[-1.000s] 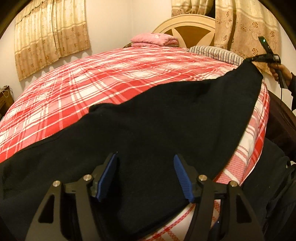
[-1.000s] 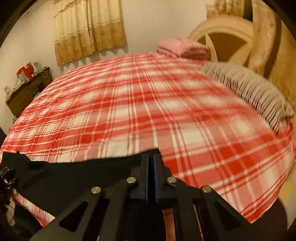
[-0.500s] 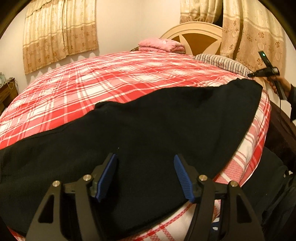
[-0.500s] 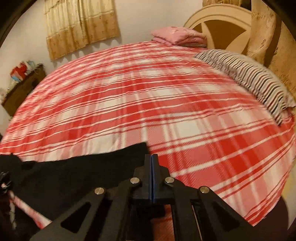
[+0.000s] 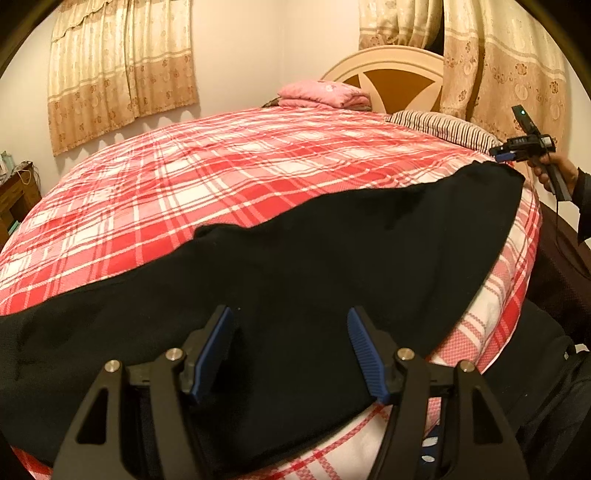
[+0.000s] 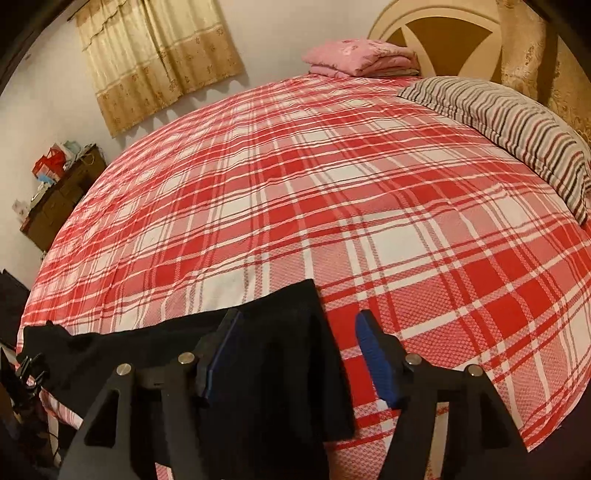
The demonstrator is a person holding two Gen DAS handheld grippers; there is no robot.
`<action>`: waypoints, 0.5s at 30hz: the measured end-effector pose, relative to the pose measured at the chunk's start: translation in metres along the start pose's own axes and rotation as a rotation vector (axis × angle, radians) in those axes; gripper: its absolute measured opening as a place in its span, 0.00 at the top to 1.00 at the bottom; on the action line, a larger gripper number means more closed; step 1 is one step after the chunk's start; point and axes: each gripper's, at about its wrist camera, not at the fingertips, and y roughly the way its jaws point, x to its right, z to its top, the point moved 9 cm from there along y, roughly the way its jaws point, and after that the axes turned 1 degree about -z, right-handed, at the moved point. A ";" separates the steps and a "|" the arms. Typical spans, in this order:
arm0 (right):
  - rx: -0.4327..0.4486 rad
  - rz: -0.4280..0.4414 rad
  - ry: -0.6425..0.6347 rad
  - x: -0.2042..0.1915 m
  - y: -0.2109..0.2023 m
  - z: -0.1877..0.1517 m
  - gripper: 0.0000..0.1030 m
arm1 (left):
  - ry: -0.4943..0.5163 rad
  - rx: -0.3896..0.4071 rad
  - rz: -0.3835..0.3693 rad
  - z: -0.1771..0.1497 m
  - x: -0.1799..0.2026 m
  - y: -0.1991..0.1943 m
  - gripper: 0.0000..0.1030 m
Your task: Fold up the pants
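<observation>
Left wrist view shows the left tool (image 5: 291,354) with its blue-padded jaws spread wide apart, holding nothing, poised just above the black fabric pants (image 5: 332,266). The pants lie stretched flat along the near edge of the bed — a long dark band running from the lower left up to the far right corner, where the cloth ends near the edge of the mattress. Under them is the red-and-white plaid bedspread (image 5: 229,173). Just beyond that far corner, the right tool (image 5: 517,147) shows in a hand, close to the cloth but apart from it.

Right wrist view has the right tool (image 6: 295,350) with its jaws parted too, gripping nothing; one squared end of the pants (image 6: 280,354) lies flat between and under the fingers. Farther out — at the head of the bed — sit a grey striped pillow (image 6: 509,122) and a folded pink blanket (image 6: 358,59) against the cream wooden headboard (image 6: 443,33). Beige patterned curtains (image 6: 159,55) hang on the wall, and a dark wooden cabinet (image 6: 55,206) stands at the left.
</observation>
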 end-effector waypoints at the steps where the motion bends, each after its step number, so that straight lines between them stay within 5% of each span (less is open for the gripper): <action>1: -0.011 -0.001 -0.007 -0.001 0.002 -0.001 0.38 | 0.001 -0.001 0.004 0.001 -0.001 0.001 0.35; 4: -0.046 -0.016 -0.020 -0.002 0.011 -0.004 0.38 | -0.011 0.005 0.012 0.005 -0.004 0.004 0.34; 5: -0.057 -0.017 -0.021 -0.001 0.014 -0.006 0.48 | -0.017 0.008 0.013 0.006 -0.006 0.005 0.34; 6: -0.072 -0.017 -0.029 -0.002 0.018 -0.008 0.72 | -0.023 0.009 0.014 0.007 -0.006 0.006 0.34; 8: -0.074 -0.007 -0.056 -0.006 0.020 -0.009 0.90 | -0.025 0.006 0.020 0.008 -0.007 0.009 0.33; 15: 0.050 -0.031 -0.112 -0.023 -0.008 0.014 0.98 | -0.035 0.000 0.031 0.008 -0.007 0.008 0.33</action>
